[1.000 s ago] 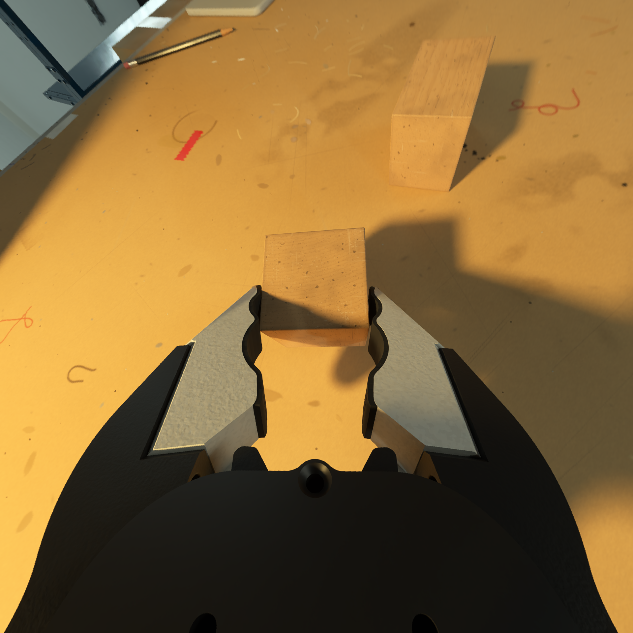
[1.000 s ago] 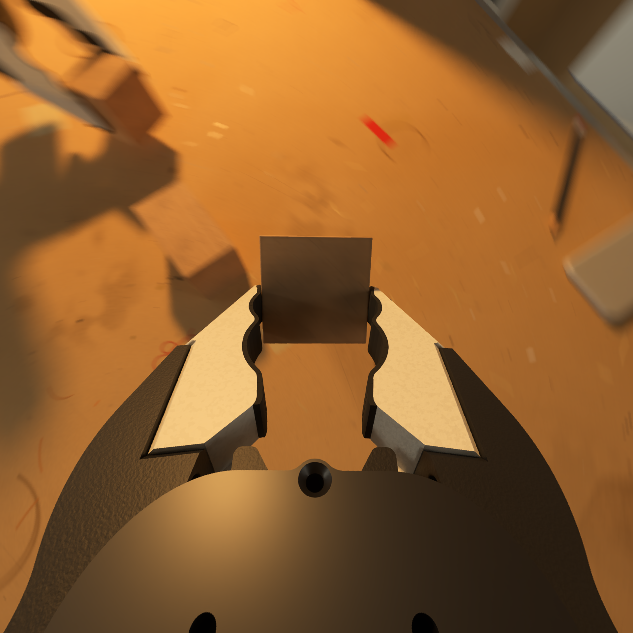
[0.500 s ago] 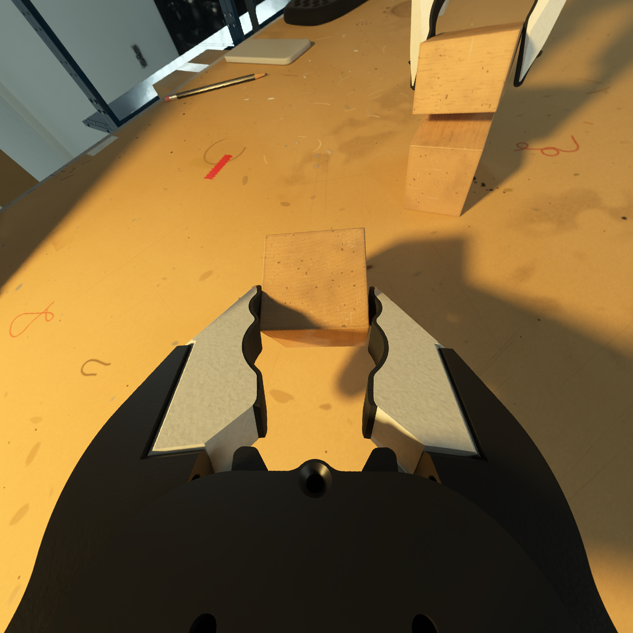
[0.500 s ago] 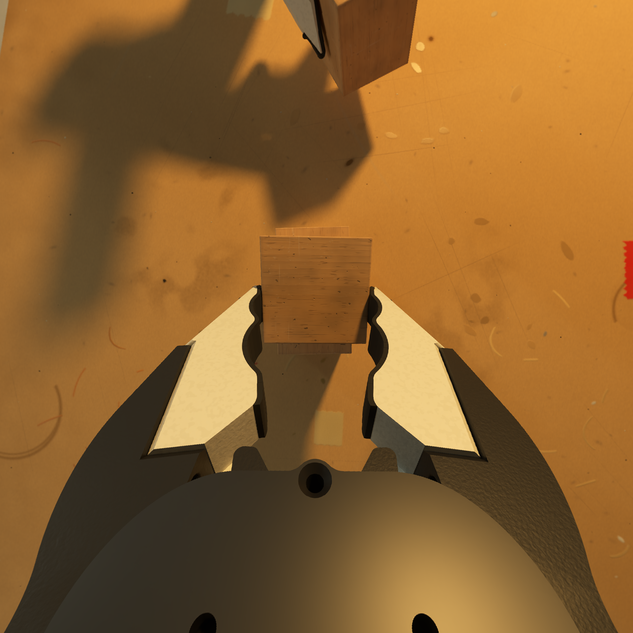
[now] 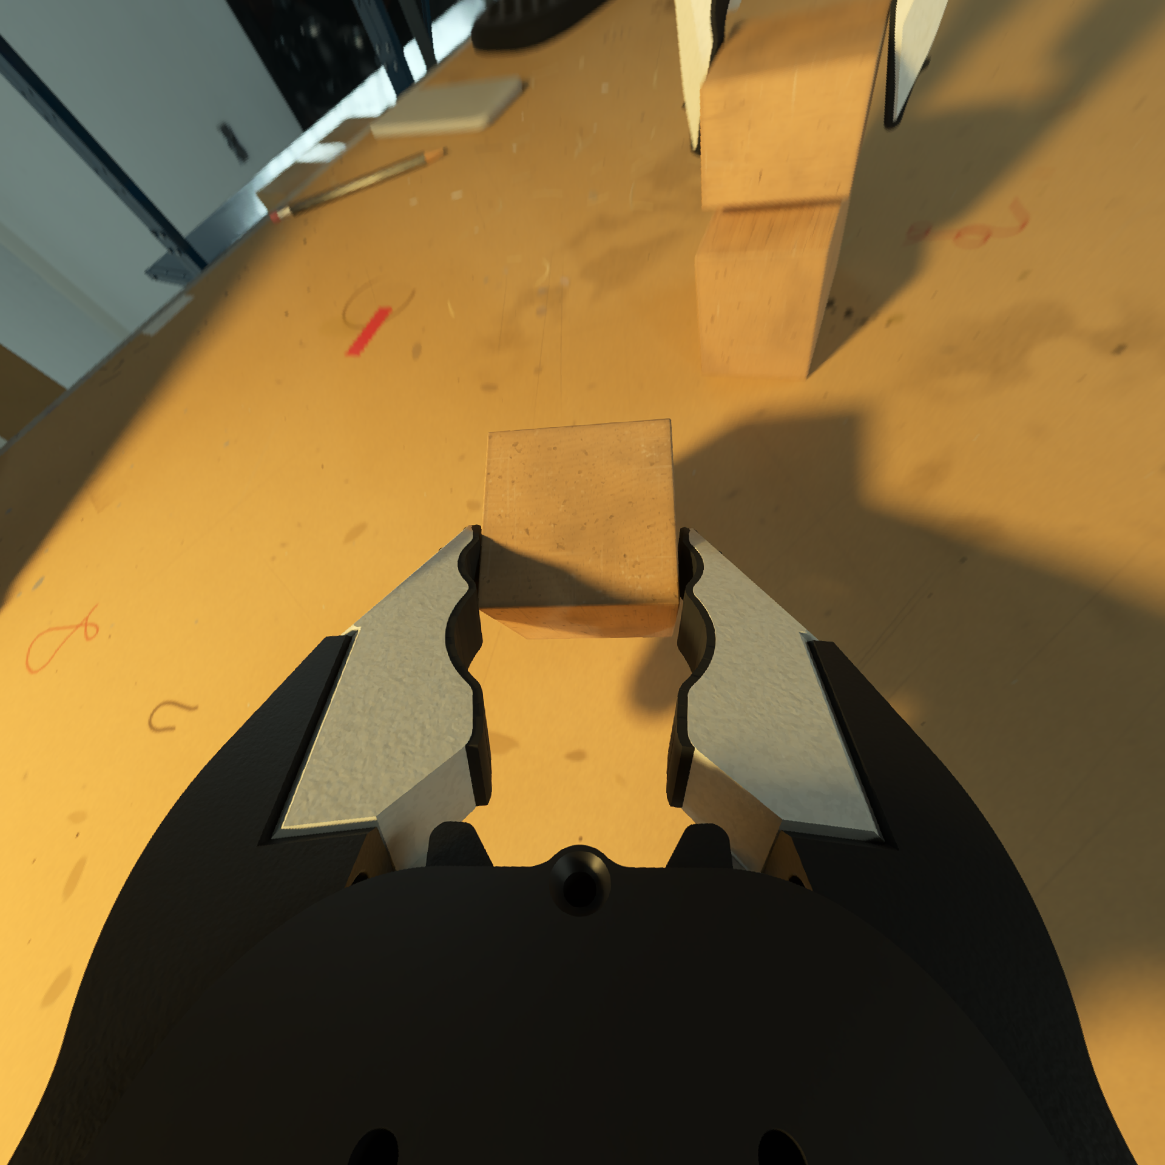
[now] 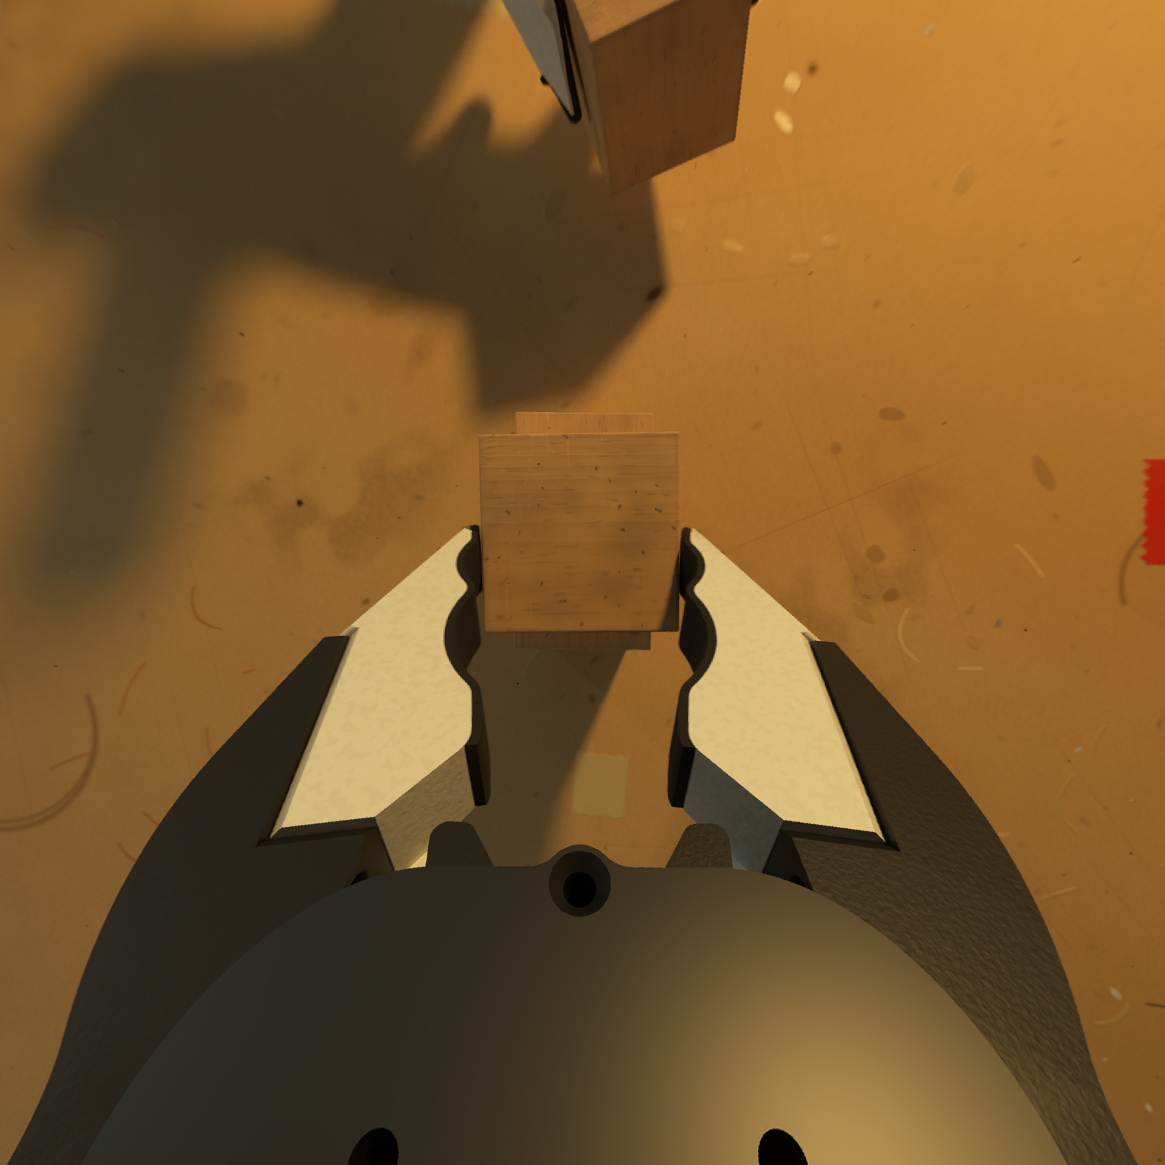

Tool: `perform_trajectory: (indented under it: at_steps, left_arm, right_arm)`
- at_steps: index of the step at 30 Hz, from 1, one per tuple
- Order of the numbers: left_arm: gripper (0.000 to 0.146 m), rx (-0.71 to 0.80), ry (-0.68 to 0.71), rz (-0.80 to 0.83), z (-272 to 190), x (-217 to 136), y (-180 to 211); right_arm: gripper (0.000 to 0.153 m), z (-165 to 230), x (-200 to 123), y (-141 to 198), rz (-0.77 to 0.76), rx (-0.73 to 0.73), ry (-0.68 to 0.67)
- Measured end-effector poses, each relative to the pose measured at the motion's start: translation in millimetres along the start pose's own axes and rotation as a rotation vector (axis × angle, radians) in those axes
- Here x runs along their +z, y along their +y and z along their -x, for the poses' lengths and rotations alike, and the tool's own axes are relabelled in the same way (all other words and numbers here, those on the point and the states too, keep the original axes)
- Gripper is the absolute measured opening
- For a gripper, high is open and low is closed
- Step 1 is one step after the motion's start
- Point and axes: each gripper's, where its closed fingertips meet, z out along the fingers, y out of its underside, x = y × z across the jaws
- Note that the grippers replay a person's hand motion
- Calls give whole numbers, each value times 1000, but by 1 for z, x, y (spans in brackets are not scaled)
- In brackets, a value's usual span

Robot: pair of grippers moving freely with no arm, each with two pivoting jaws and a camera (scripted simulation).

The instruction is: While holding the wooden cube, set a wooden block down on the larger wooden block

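Left gripper [image 5: 579,583]: jaws clamped on the wooden cube [image 5: 577,517], held clear above the orange table [image 5: 252,504]. Beyond it the larger wooden block [image 5: 756,296] stands on the table, with the wooden block [image 5: 782,107] directly over it between the right gripper [image 6: 579,583] fingers [image 5: 690,63], jaws pressed to both its sides (contact between the two blocks cannot be told; the view is blurred there). Farther left lie a red mark [image 5: 369,331], a pencil [image 5: 359,185] and a pale pad [image 5: 451,107].
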Motion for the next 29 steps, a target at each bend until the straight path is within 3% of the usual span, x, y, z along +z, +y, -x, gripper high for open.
perform_trajectory:
  at_steps: [3,7,11,17,29]
  left_arm:
    - [62,-38,28,-95,1,-8,-33]
    - [62,-18,159,-208,-18,-6,-114]
    - [62,91,221,-126,-46,30,-167]
    - [62,102,318,52,-68,77,-161]
    - [62,110,337,114,-70,84,-152]
  right_arm:
    - [75,1,-28,-4,-124,8,27]
    - [77,-2,-82,14,-295,75,114]
    - [73,-7,-112,51,-408,197,163]
    - [72,-13,-114,78,-434,269,156]
    - [72,-22,-81,91,-329,331,78]
